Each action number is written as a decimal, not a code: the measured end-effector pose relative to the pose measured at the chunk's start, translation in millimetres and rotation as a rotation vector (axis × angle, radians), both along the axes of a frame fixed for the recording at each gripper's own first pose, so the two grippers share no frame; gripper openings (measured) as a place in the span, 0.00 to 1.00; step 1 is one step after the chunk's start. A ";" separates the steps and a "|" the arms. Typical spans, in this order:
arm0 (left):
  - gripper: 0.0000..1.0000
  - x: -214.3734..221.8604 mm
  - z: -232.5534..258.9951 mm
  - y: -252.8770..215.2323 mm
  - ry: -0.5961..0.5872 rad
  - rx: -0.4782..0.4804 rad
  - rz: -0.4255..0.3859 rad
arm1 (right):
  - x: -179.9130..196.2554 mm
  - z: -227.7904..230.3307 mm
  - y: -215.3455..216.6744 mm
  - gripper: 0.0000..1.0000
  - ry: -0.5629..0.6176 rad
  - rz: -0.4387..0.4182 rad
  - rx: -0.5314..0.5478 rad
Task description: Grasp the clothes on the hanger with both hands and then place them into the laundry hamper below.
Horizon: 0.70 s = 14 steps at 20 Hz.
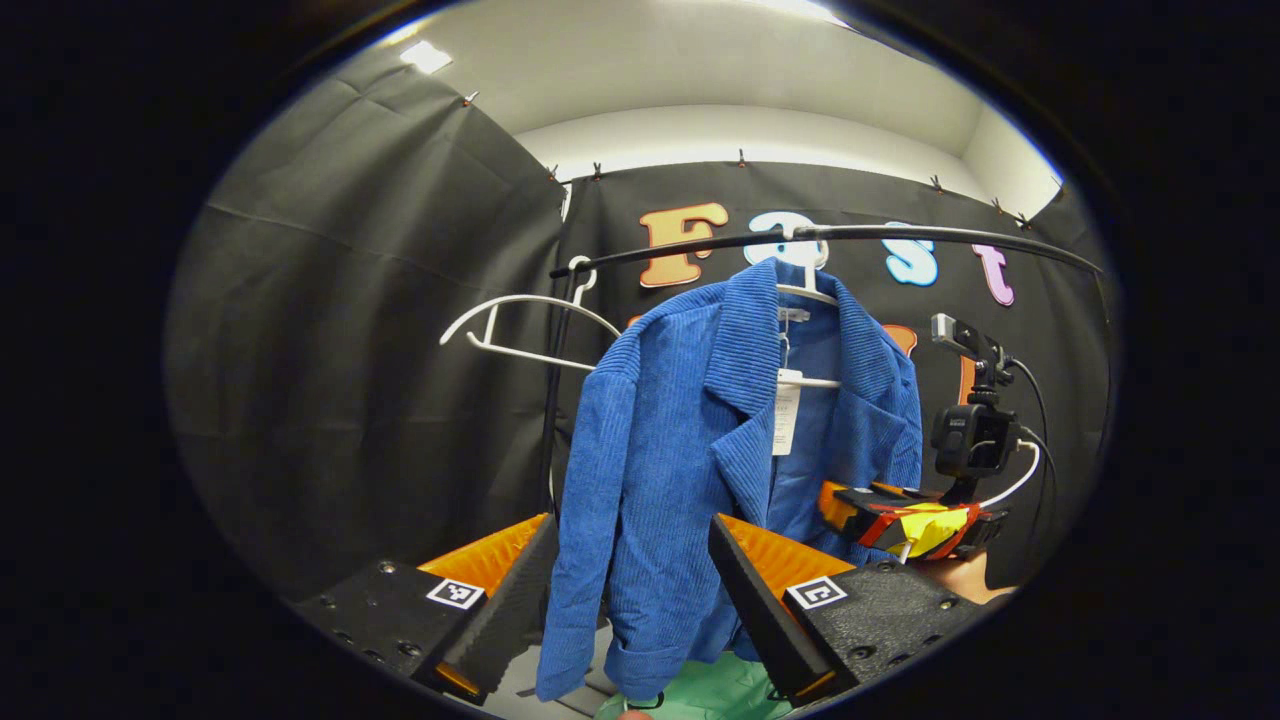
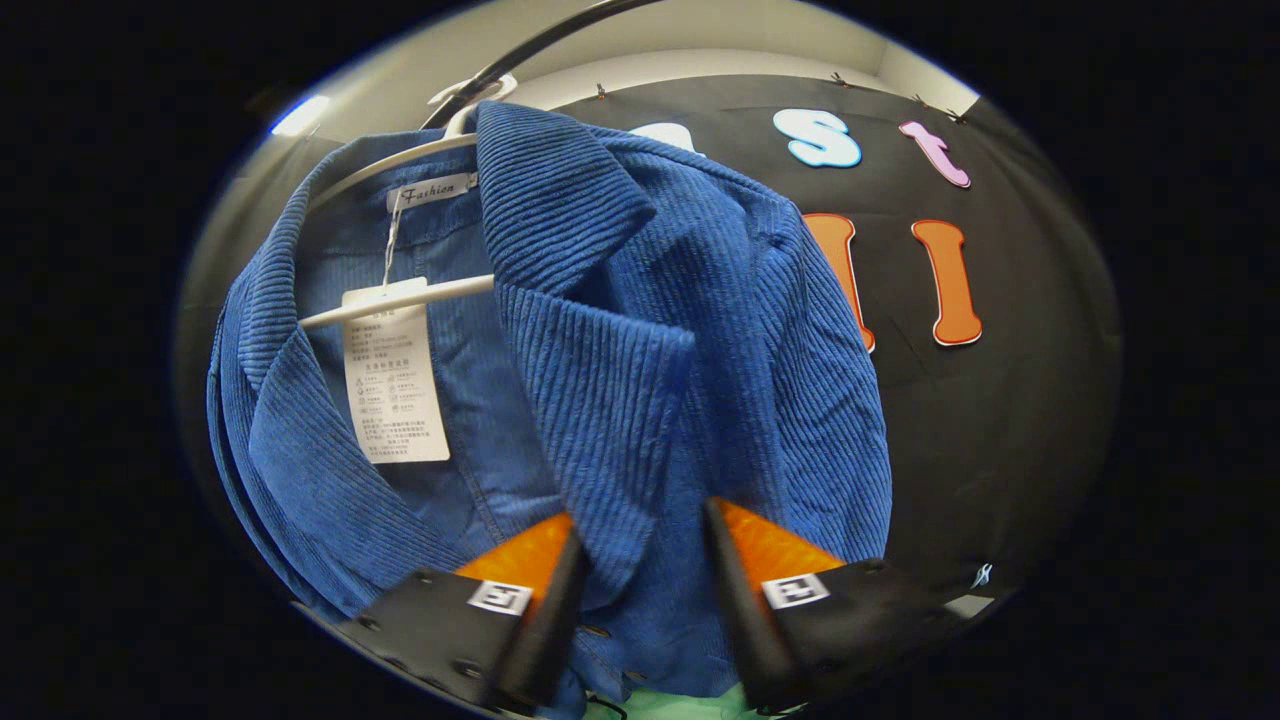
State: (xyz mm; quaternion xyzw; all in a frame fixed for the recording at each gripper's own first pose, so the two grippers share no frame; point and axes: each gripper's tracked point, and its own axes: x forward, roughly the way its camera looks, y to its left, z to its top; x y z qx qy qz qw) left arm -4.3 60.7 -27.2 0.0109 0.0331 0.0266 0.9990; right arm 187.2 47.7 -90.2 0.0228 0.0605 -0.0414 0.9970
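Hanging from a white hanger (image 1: 810,290) on the black rail (image 1: 900,236), the blue corduroy jacket (image 1: 680,450) hides most of the green hamper (image 1: 720,695) below. The left gripper (image 1: 632,580) is spread around its sleeve; the right gripper (image 2: 640,575) gapes at the lapel, whether touching cannot be told.
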 end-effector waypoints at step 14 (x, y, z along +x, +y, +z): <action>0.92 56.1 -9.8 -96.7 -0.042 -0.105 -0.162 | -106.8 127.8 -50.1 0.08 -0.254 0.145 -0.040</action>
